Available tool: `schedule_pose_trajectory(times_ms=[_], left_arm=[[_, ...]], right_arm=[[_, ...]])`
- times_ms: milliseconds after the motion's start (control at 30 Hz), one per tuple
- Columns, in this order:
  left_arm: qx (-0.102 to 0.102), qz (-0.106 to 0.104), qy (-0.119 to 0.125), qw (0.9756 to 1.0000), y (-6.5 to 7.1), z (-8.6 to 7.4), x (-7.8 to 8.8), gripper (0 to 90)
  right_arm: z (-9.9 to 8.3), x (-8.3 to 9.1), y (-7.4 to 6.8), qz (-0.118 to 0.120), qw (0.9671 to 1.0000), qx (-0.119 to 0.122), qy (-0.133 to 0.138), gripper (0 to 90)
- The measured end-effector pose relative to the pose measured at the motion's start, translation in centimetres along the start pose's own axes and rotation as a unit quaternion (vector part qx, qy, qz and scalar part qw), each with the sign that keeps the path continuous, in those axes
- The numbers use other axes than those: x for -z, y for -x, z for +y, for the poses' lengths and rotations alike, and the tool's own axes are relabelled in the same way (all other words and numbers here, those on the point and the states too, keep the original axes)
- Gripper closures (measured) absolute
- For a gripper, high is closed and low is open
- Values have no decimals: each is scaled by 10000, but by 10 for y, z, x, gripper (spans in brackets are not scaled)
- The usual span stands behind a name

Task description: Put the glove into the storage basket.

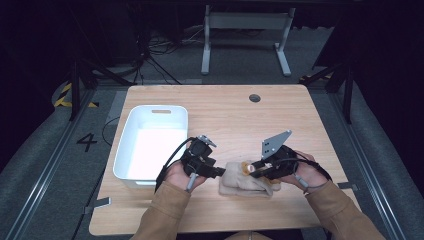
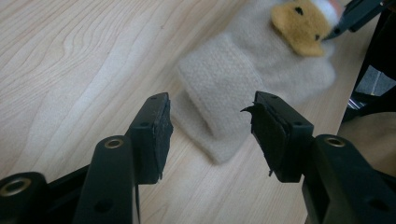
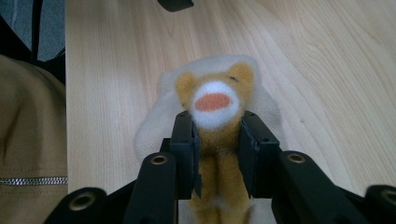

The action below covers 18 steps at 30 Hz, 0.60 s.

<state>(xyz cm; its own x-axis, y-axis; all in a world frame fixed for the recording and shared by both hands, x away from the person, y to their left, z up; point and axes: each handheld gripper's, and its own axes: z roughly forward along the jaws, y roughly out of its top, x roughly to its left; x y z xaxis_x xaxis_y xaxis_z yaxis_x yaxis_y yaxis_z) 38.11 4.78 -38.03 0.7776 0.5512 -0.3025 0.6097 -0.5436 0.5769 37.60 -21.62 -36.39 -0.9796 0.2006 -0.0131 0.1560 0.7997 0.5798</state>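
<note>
So the right gripper [image 3: 218,140] had its jaws clamped on the little plush bear [image 3: 215,105] on the beige sock [image 2: 243,70] at the table's [image 1: 230,110] near edge, while the left gripper [image 2: 212,128] hung over it with jaws apart, gripping nothing.

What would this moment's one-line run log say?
left gripper: open, at beige mitten | right gripper: shut on plush animal head

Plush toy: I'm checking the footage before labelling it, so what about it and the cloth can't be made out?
- Plush toy: body hidden between the right gripper jaws in its own view.
- Toy, high view: too small.
- Cloth, left gripper view: far end blurred.
</note>
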Motion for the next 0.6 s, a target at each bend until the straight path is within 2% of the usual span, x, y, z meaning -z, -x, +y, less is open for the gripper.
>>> schedule_pose_trajectory(times_ms=[200, 467, 600], left_arm=[[-1, 1, -5, 10000, 0, 0, -1, 480], [-25, -11, -16, 10000, 1, 0, -2, 480], [-24, -11, -26, 10000, 1, 0, -2, 479]], right_arm=[[-2, -7, 0, 117, 9999, 21, -70, 692], [-2, -16, -4, 377, 9988, 228, -203, 688], [-3, -18, -3, 359, 9987, 256, -238, 687]])
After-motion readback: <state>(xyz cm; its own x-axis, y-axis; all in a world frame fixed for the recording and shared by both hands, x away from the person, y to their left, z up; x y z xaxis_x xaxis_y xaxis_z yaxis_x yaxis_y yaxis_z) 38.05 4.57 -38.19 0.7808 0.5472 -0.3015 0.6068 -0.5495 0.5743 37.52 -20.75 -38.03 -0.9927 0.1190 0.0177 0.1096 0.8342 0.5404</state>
